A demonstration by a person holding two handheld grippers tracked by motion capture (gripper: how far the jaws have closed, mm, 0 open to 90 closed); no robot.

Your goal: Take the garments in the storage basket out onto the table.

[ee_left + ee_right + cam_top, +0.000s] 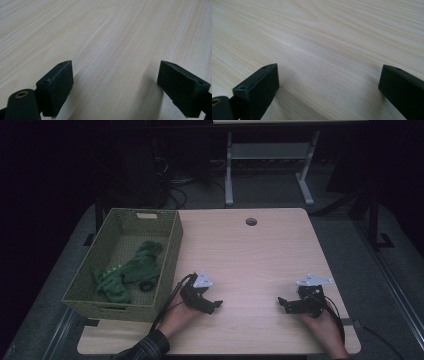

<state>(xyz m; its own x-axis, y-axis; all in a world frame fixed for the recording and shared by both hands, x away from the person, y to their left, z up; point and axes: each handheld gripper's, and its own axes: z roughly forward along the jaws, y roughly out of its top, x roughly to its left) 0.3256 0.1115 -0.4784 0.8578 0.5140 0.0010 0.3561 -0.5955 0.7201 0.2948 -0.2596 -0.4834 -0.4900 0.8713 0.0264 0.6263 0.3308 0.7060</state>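
While both rest wide open, left tongs (214, 306) and right tongs (283, 304) hold nothing.

Lying open ahead of both claws: bare table (250, 255). Standing just left of the left gripper (212, 306): woven basket (167, 270), blocking passage.

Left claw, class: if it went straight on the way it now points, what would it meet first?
Most likely the right claw. The left claw, open and holding nothing, points across bare table toward it in the high view. Its tilt is unclear, so it might meet the tabletop first.
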